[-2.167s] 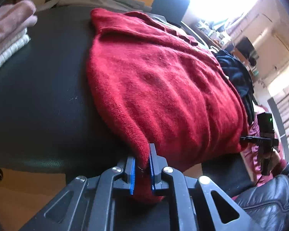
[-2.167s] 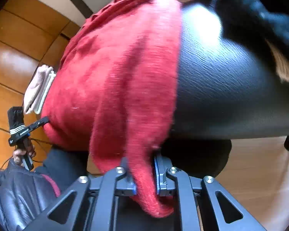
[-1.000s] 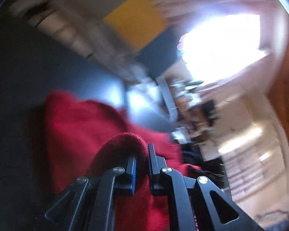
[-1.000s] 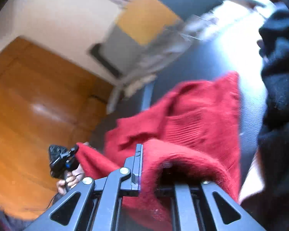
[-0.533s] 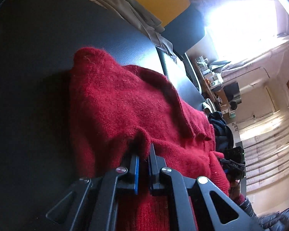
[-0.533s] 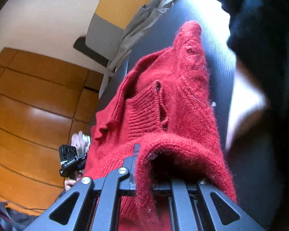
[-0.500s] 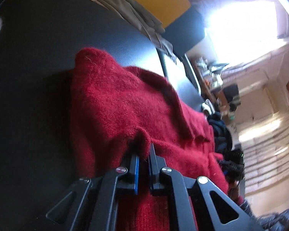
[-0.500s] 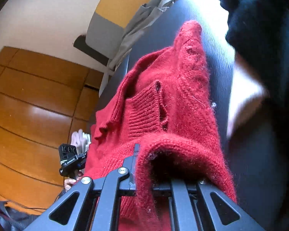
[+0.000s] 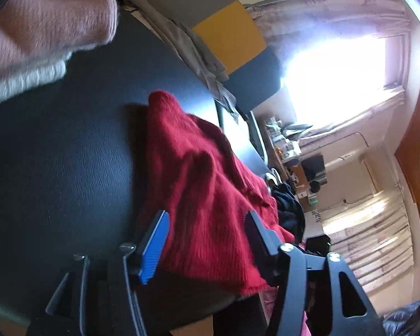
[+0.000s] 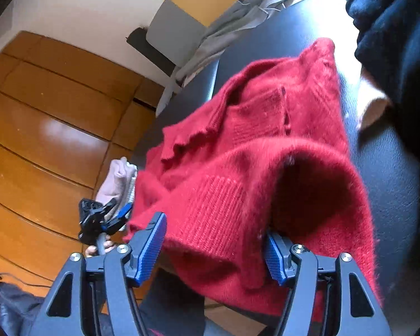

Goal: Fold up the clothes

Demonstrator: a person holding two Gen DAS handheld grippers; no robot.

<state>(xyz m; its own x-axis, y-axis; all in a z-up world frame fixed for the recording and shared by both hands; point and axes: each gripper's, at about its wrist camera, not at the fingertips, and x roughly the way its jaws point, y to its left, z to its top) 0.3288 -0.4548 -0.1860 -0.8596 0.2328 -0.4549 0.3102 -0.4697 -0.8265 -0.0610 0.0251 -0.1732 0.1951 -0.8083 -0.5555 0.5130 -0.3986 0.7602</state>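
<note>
The fuzzy red knitted sweater [image 10: 254,151] was pictured doubled over on the black leather tabletop [image 9: 56,168], running from lower centre toward upper right. The left gripper [image 9: 204,240] and right gripper [image 10: 215,243] were seen spread wide, clasping nothing, the hem directly between each pair of jaws.

My left wrist feed was dominated by a blown-out window [image 9: 338,81] at upper right, pure white with no detail, and daylight from it spread a bluish sheen across the dark worktop [image 9: 70,154]. The red sweater [image 9: 198,196] threw a soft shadow to its left, and its knit looked smeared by motion blur. A pink garment [image 9: 47,19] close to the lens was out of focus. Fisheye bending curved the walls, and black vignette filled the corners. On my right wrist feed the light was more even; glare whitened the worktop's far end [image 10: 330,14], a highlight sat on the wooden panelling [image 10: 61,128], and the dark clothing [image 10: 397,28] lost detail.
</note>
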